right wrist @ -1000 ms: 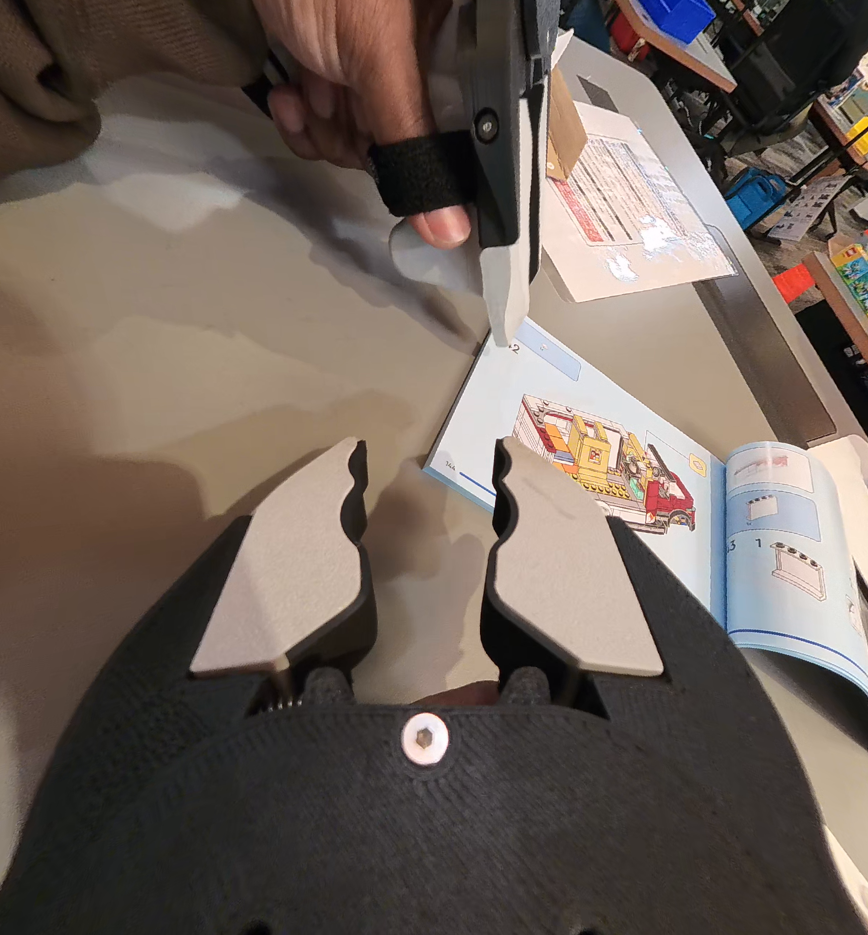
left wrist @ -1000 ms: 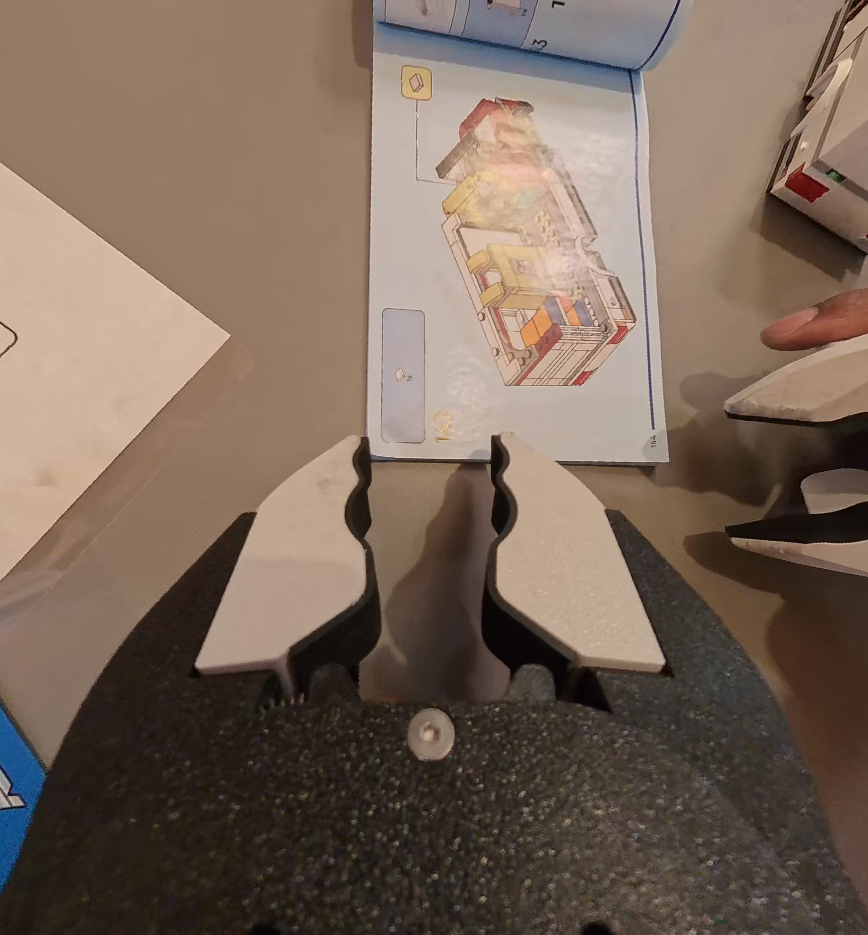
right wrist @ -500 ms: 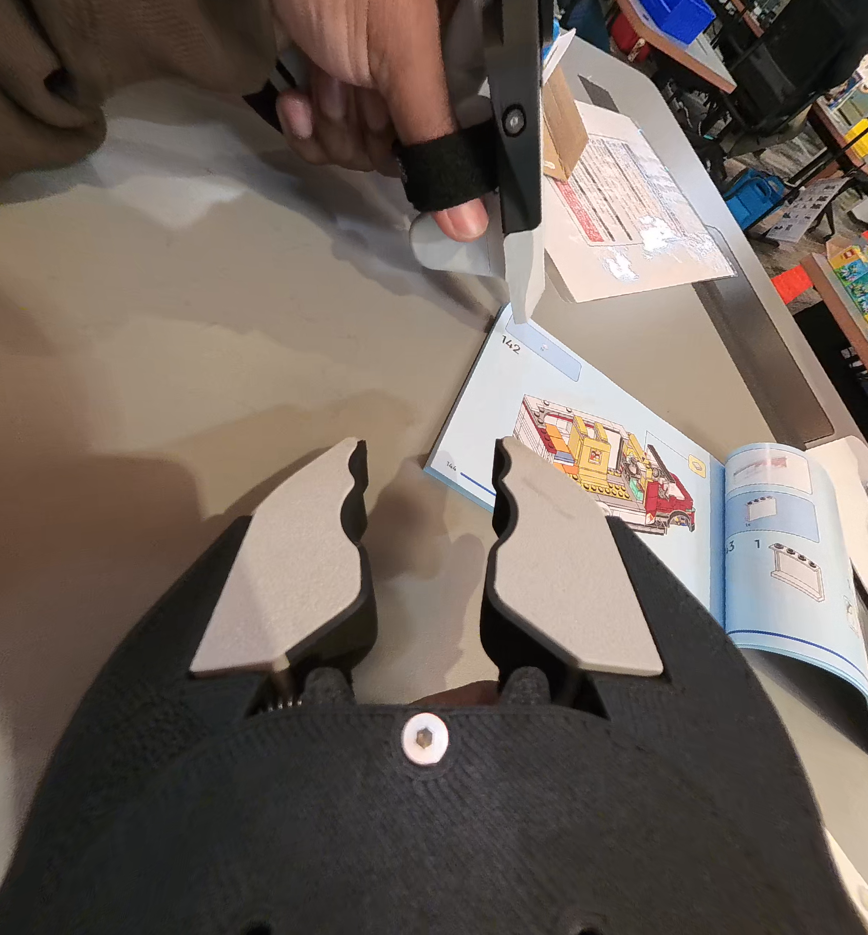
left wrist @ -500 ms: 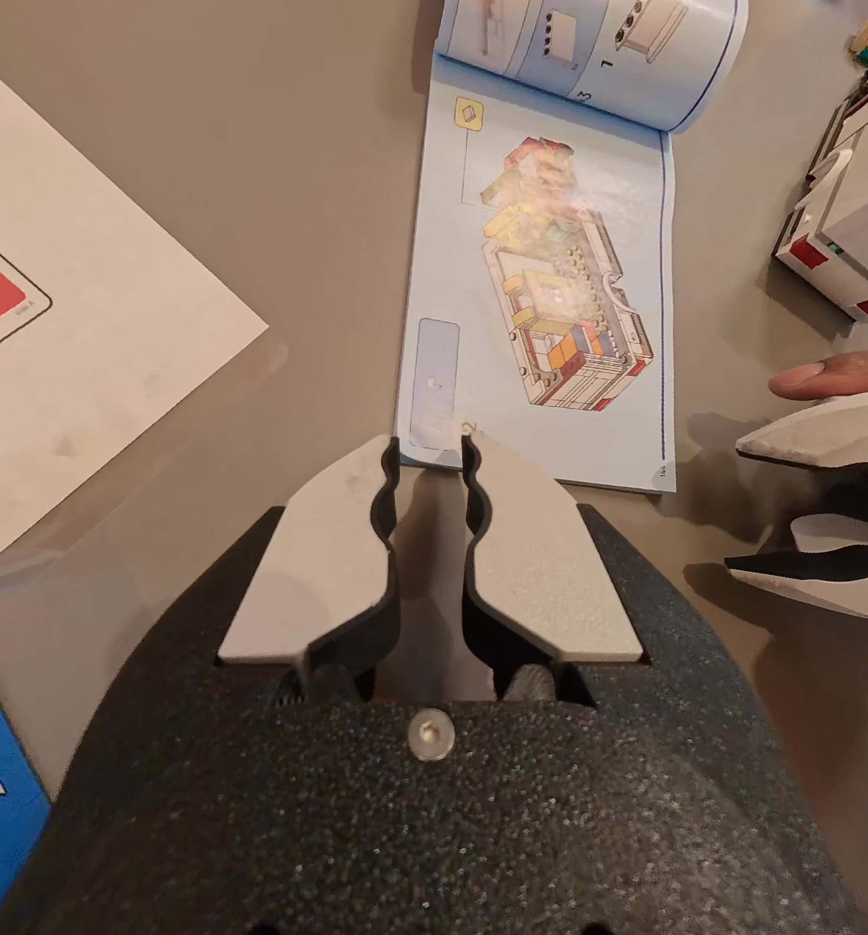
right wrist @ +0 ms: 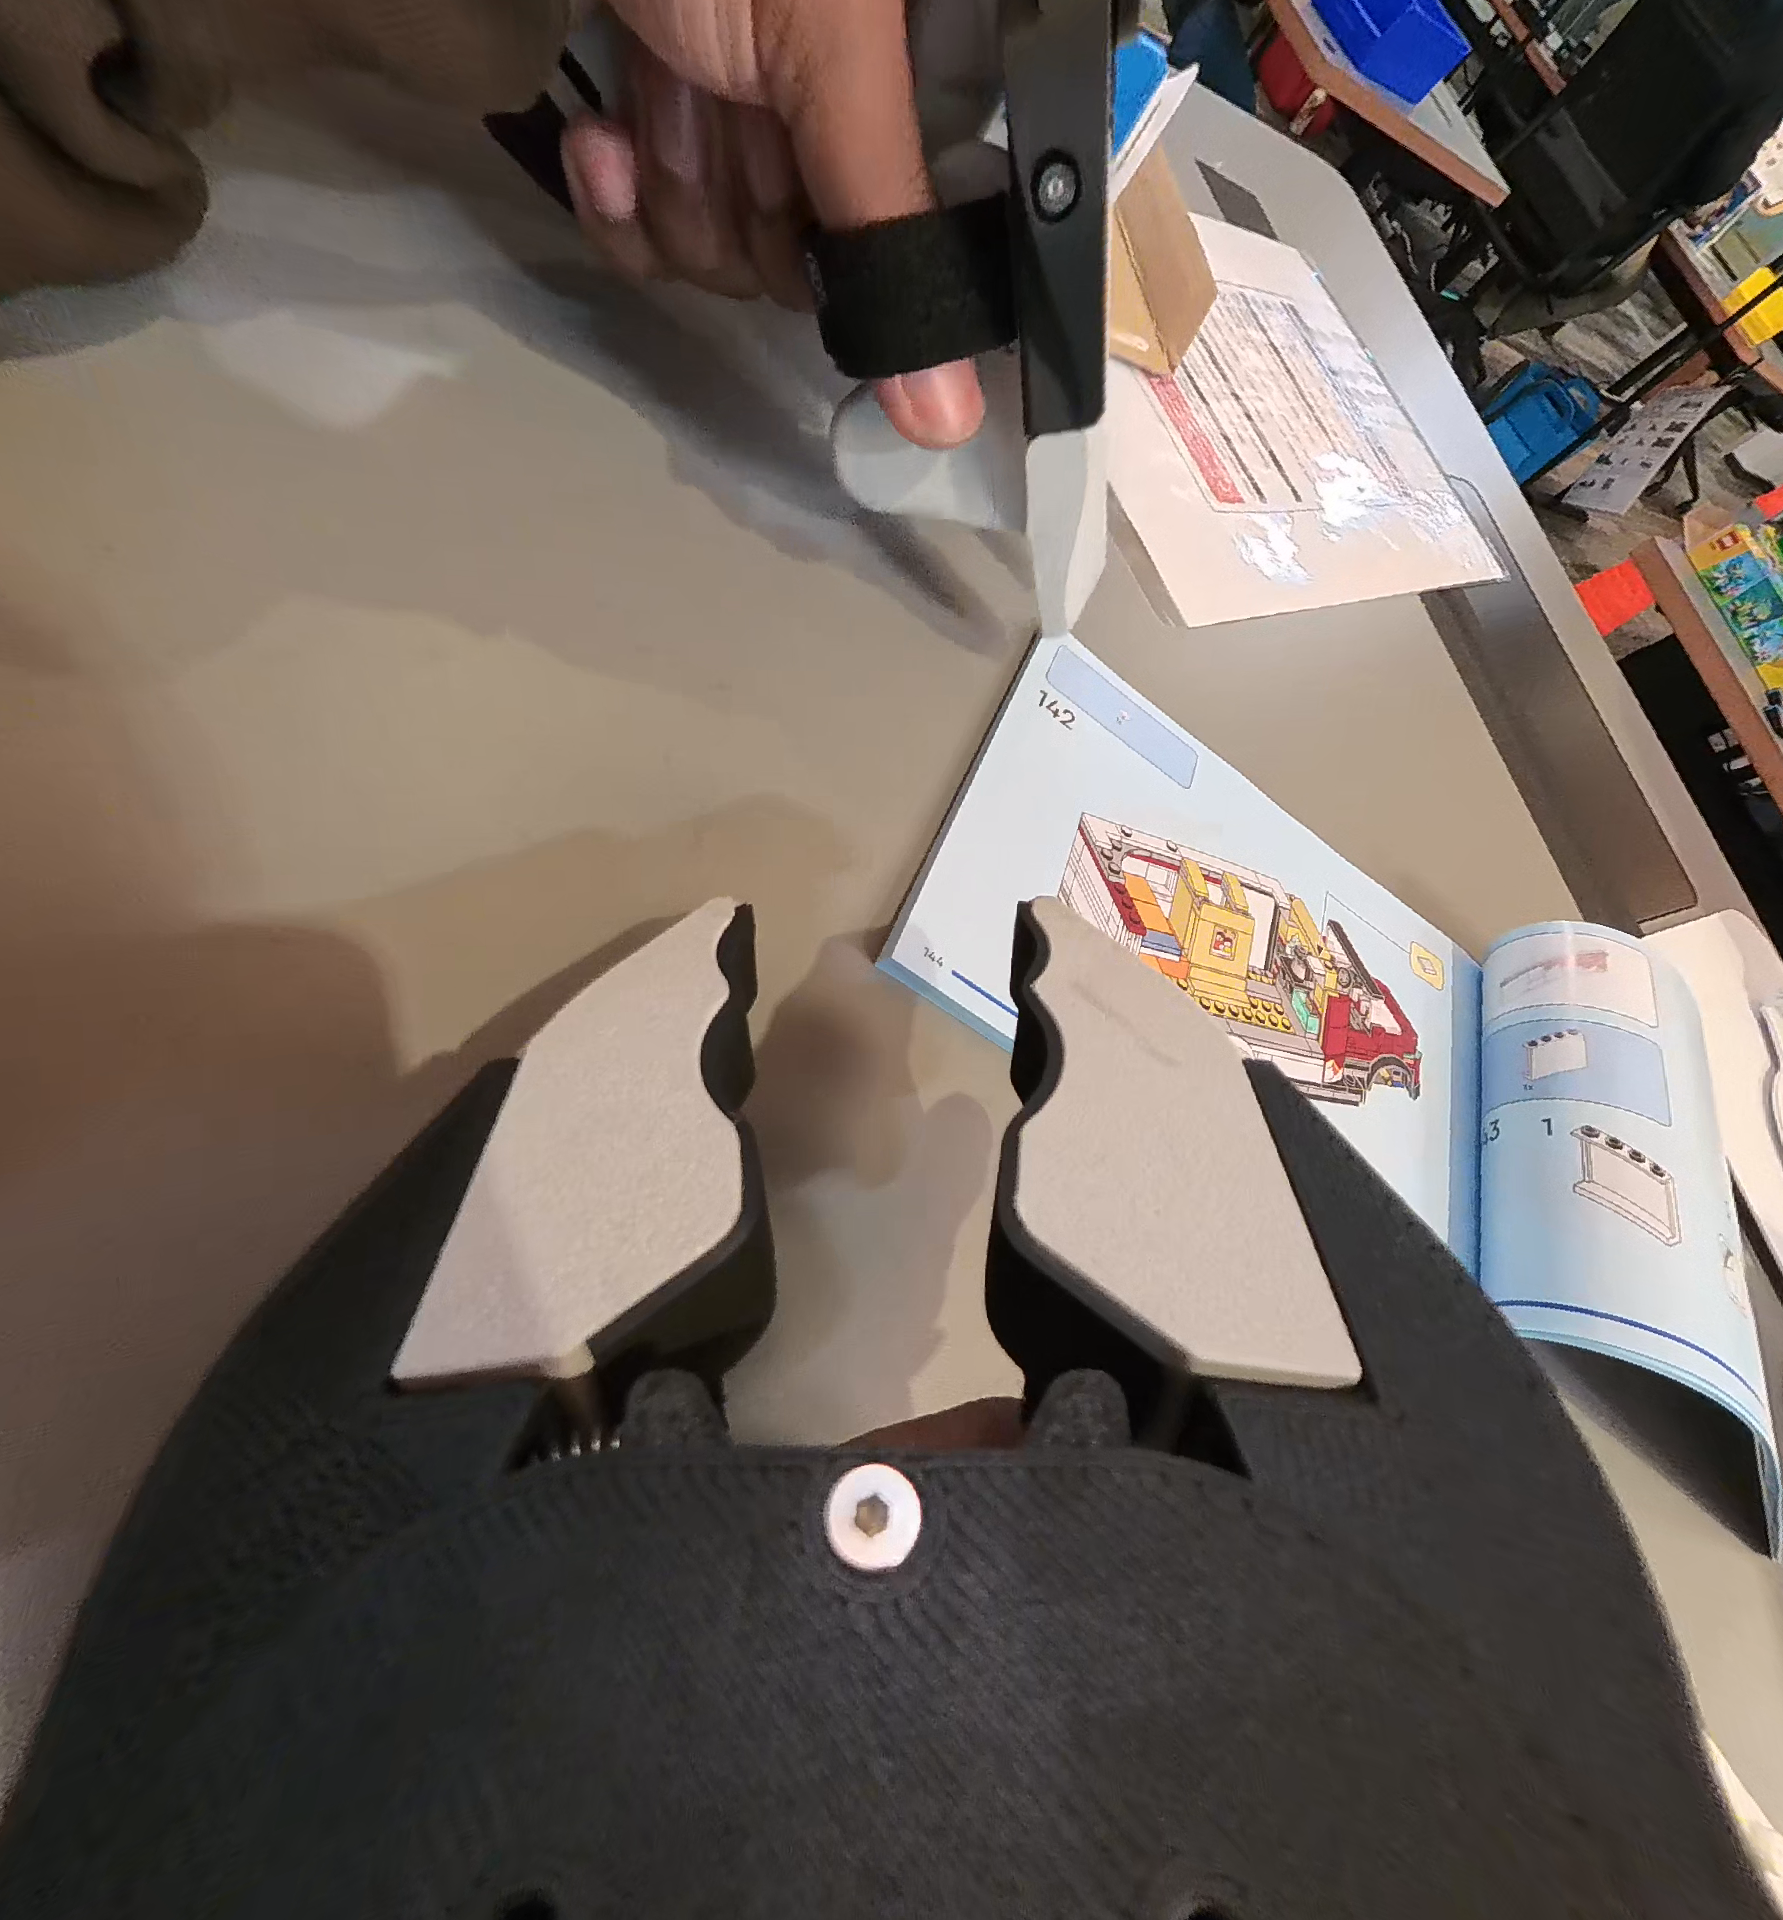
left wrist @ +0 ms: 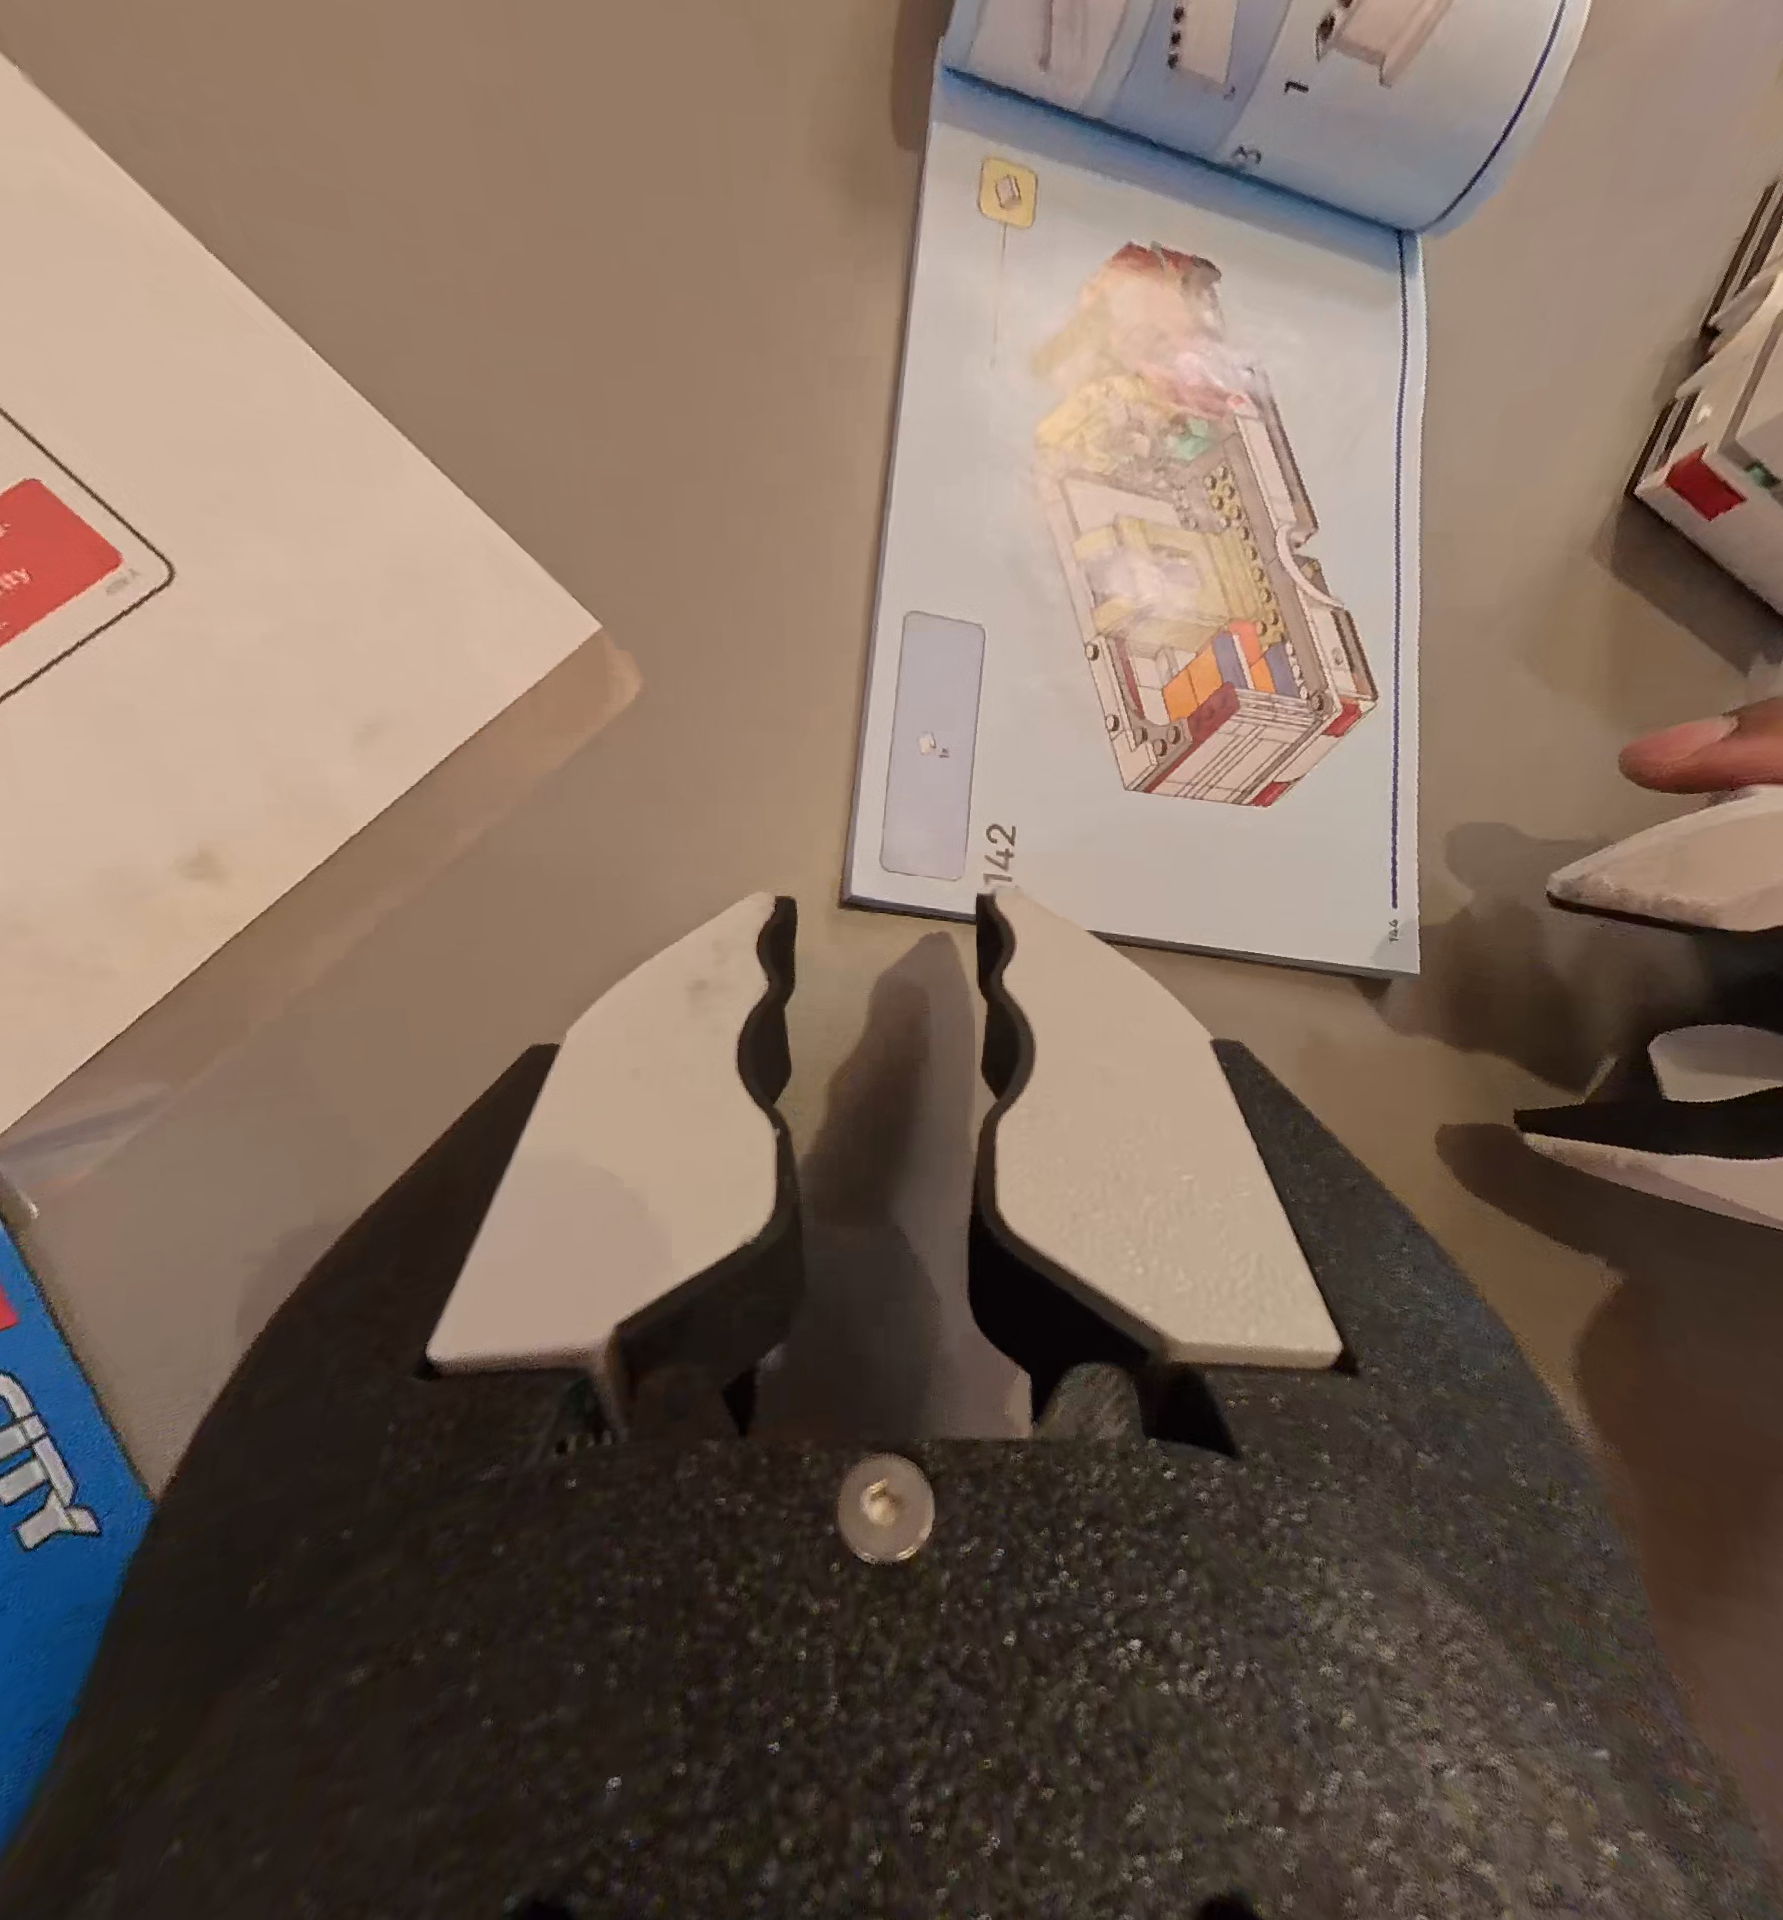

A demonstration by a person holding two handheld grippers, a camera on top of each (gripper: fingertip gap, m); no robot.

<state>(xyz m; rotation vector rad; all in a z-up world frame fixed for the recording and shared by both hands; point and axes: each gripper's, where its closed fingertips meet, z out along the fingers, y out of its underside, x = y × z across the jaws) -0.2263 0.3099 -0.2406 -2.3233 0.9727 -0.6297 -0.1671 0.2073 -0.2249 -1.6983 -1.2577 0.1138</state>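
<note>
My left hand-held gripper hangs spread and empty at the near corner of the open instruction booklet on the worktop. My right hand-held gripper, also spread, waits beside it. Closing now risks creasing the page.

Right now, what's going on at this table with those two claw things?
A person holds a two-fingered gripper in each hand over an open instruction booklet on the table. The left gripper hangs open at the booklet's near corner, holding nothing. The right gripper is open and empty too, beside the booklet's other corner.
</note>
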